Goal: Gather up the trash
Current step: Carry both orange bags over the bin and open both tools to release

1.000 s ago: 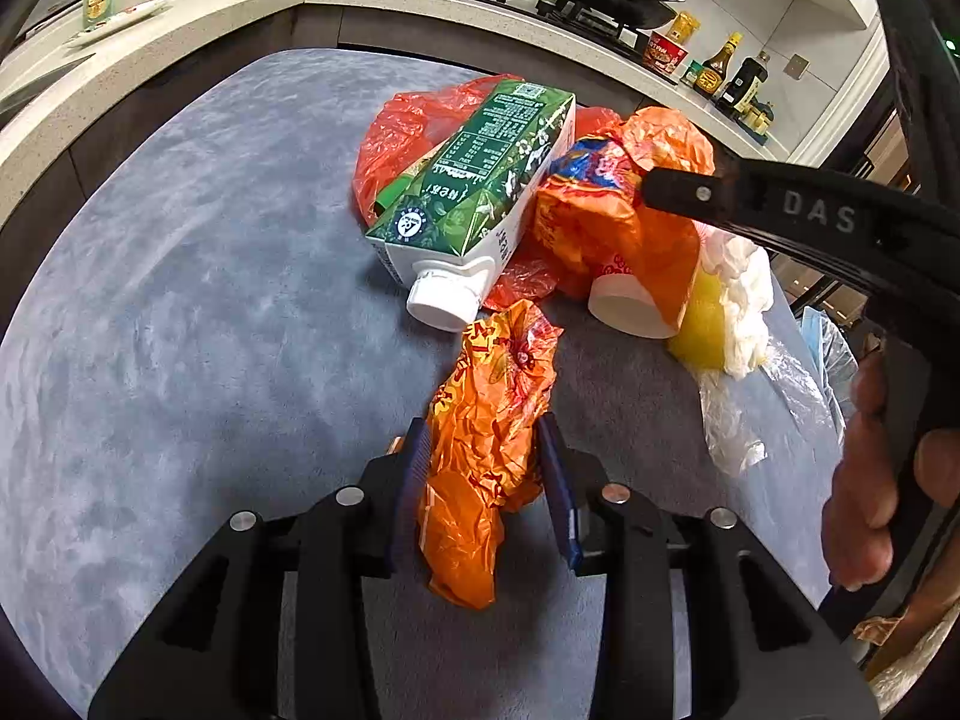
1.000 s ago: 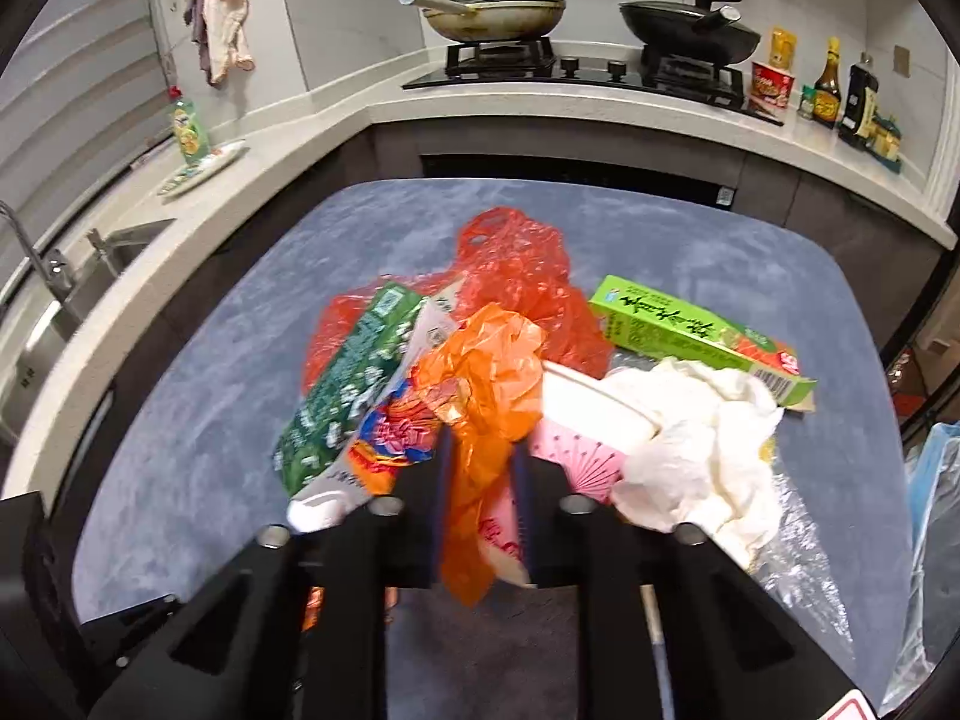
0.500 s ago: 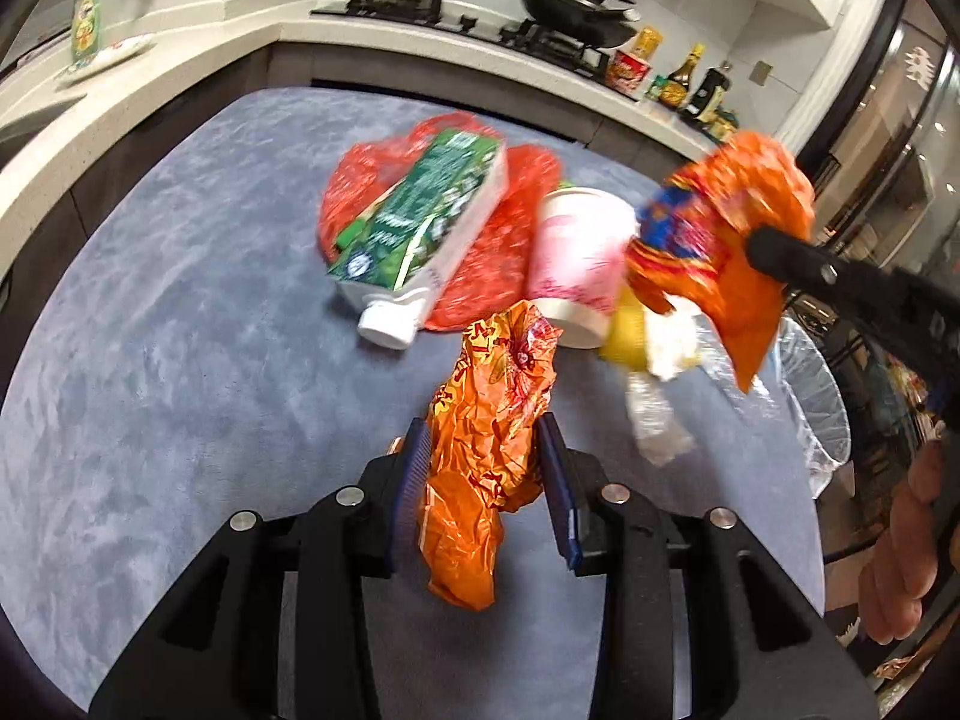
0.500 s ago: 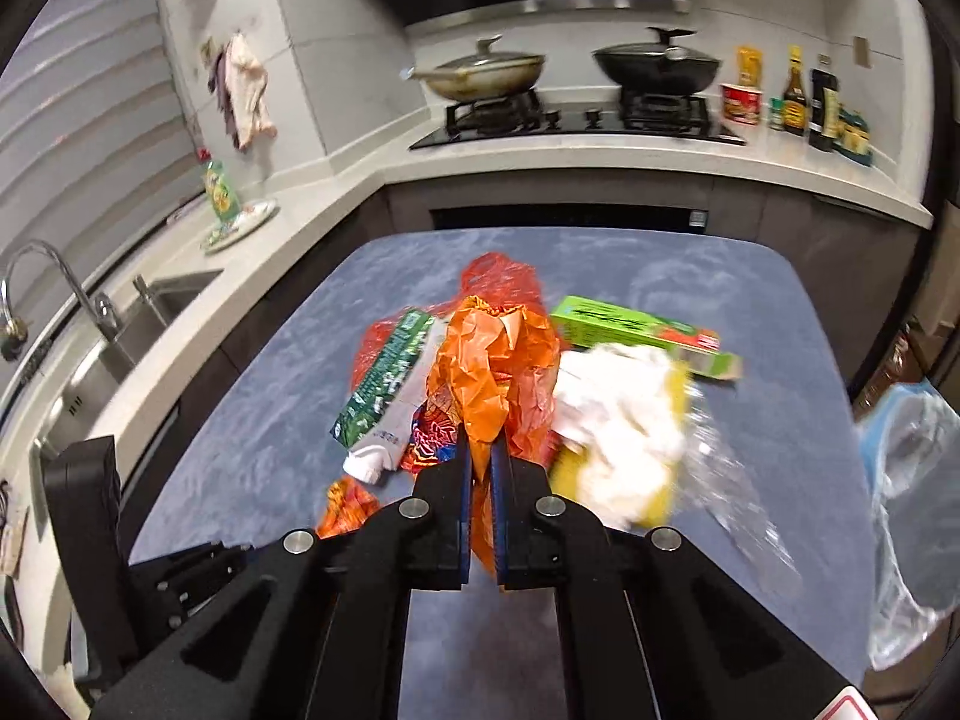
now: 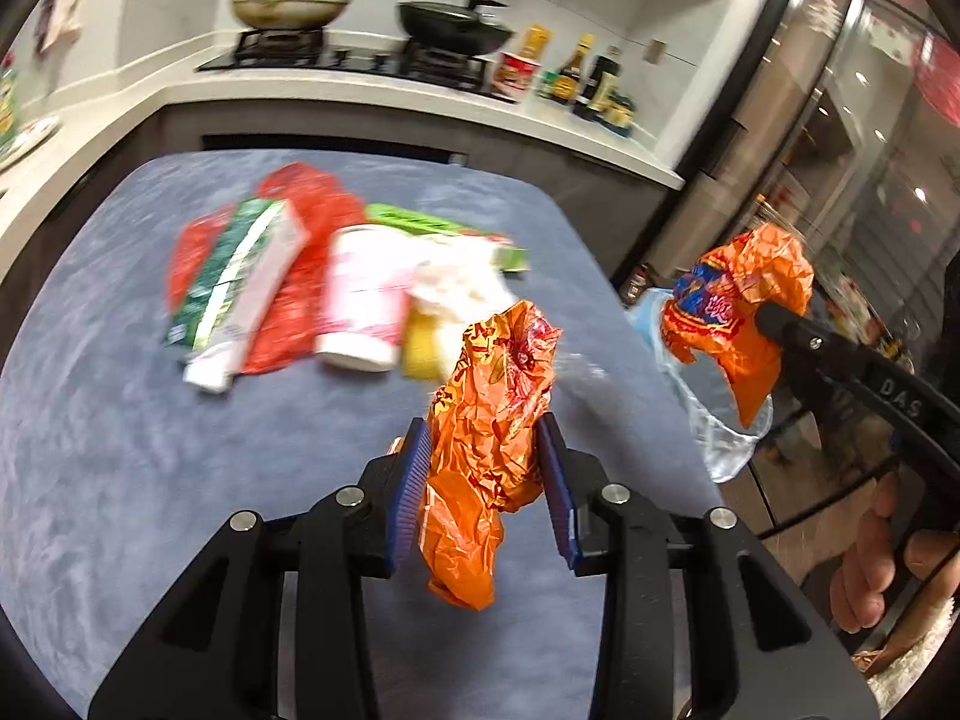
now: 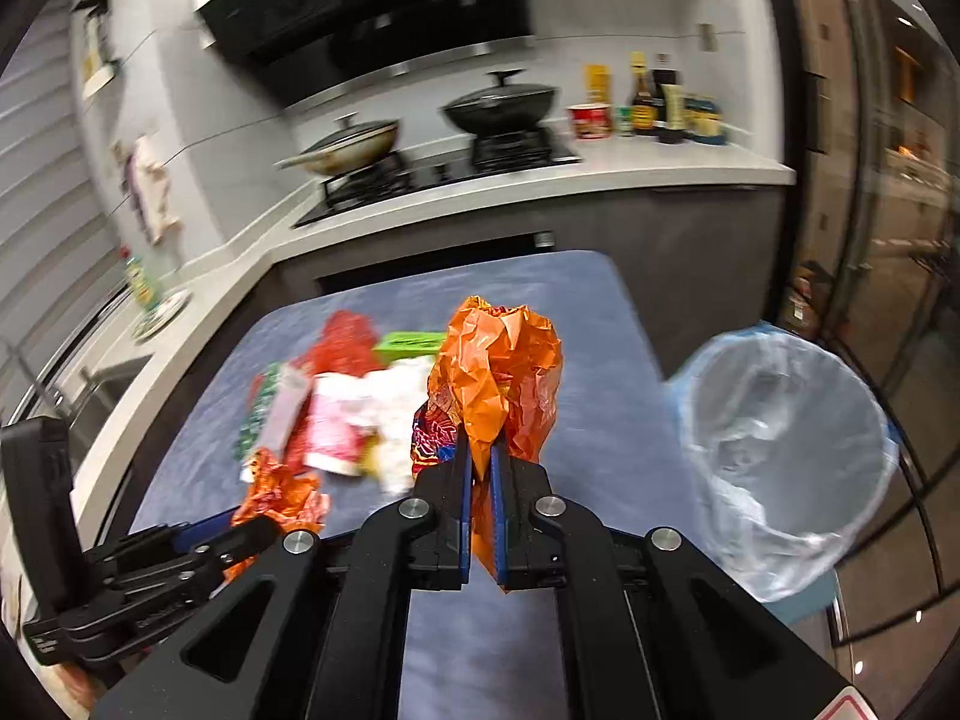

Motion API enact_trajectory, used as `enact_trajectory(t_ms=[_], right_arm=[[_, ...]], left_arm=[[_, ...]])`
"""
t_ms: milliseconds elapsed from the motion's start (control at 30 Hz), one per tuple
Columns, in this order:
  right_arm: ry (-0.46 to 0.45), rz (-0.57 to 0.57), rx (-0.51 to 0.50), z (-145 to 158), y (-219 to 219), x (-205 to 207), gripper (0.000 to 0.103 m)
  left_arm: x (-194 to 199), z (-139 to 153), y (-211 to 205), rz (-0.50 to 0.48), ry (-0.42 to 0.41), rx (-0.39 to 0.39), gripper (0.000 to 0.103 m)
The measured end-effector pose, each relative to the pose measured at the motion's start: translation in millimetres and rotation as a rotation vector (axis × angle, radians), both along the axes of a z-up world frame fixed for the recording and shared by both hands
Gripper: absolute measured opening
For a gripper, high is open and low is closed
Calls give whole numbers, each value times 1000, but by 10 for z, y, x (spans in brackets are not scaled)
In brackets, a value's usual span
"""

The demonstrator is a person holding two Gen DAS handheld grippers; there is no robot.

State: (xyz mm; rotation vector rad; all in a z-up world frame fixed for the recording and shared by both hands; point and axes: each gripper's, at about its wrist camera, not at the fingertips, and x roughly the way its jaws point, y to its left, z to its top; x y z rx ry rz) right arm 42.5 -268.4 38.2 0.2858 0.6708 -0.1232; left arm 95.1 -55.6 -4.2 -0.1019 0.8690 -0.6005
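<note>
the left gripper [image 5: 483, 471] is clamped on a crumpled orange wrapper [image 5: 489, 450], held above the blue-grey table [image 5: 120, 450] with its tail hanging below the blue pads [image 5: 408, 480]. the right gripper [image 6: 479, 501] is pinched nearly closed on an orange bag [image 6: 501, 375], lifted off the table near its right edge. a lined bin [image 6: 786, 450] stands just off that edge, to the right of the bag. back on the table lies the pile, blurred: a green carton [image 5: 240, 282] on a red bag [image 5: 312, 210], a pink cup [image 5: 360, 312] on its side, white tissue [image 5: 456, 282] and a green box [image 5: 420, 222].
</note>
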Motion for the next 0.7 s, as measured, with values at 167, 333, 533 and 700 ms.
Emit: enact_trajectory(t_ms=[167,333,533,700], right_arm=[[13,-125,9,-119,-507,-244,5],[40,-249,17,-270,-1018,-434,5],[71,-366,17,-438,-1559,-560,5],[94,-406,24,-579,-1882,-500,5]], left_arm=[[-50,70,-482,-86,-15,-2,35],[-56,126,-984,-169,-31,-9,35],[-32,146,-1702,-278,-38,-27,35],[42,90,-2317,-364,-46,-36,35]])
